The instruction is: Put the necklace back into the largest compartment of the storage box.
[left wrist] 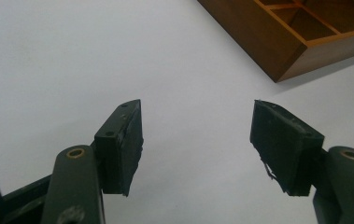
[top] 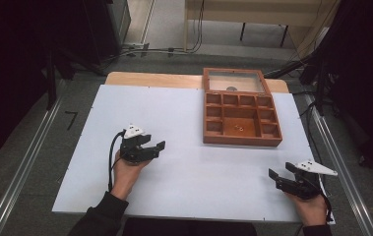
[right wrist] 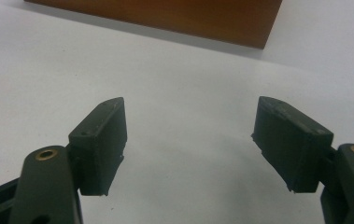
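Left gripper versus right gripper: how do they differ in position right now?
The left gripper sits mid-table, level with the wooden box's front edge; the right gripper sits nearer the table's near right corner. The left points right, toward the box; the right points left. Both are open and empty.

Both my forearms come in from the bottom edge, dark sleeves up to the wrists. My left hand (top: 125, 172) is wrapped around the left gripper (top: 158, 147) from underneath, well out toward the middle, jaws pointing to the right and spread wide with nothing between them. The black cable loops off its back and runs down beside my wrist. My right hand (top: 308, 205) sits closer to me, near the bottom right, holding the right gripper (top: 280, 171) with its jaws aimed left and away from me, also spread apart and empty. The grey three-cornered plate (top: 316, 167) sticks out on top. Hands are well apart.
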